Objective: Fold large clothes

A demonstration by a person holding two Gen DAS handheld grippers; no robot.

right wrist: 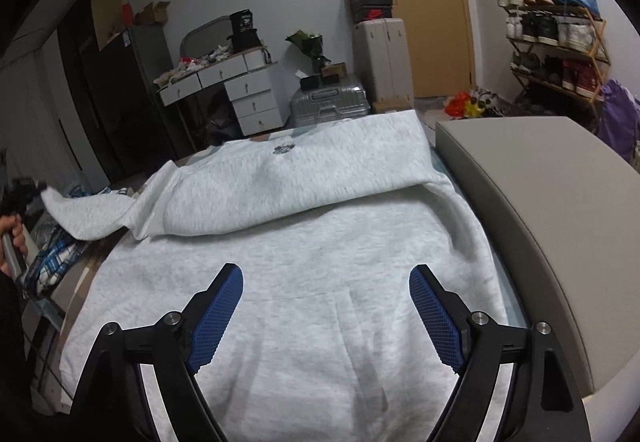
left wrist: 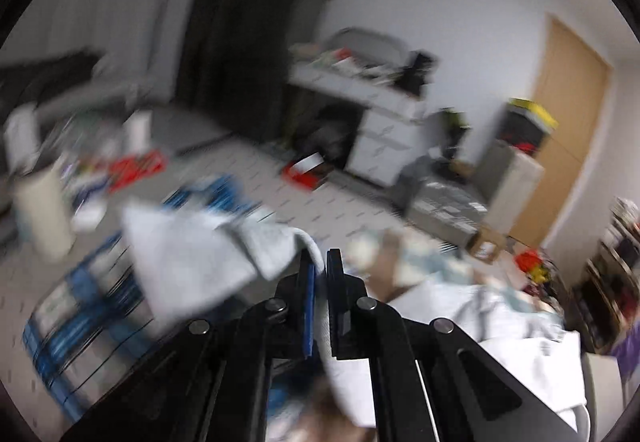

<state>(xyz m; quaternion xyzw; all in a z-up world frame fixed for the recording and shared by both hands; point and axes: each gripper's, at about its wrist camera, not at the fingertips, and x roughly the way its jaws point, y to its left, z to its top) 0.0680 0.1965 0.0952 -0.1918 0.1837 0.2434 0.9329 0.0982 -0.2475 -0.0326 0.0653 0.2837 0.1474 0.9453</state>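
Note:
A light grey hoodie lies spread on the bed, its upper part folded over toward me. My right gripper hovers open above the hoodie's front pocket with nothing between its blue pads. At the far left, my left gripper holds up the end of the hoodie's sleeve. The left wrist view is blurred. In it the left gripper is shut on the sleeve, whose cloth hangs away to the left of the fingers.
A padded grey block borders the bed on the right. A blue plaid cloth lies off the bed's left edge, by a person's hand. Beyond the bed stand a white desk, a suitcase and a shoe rack.

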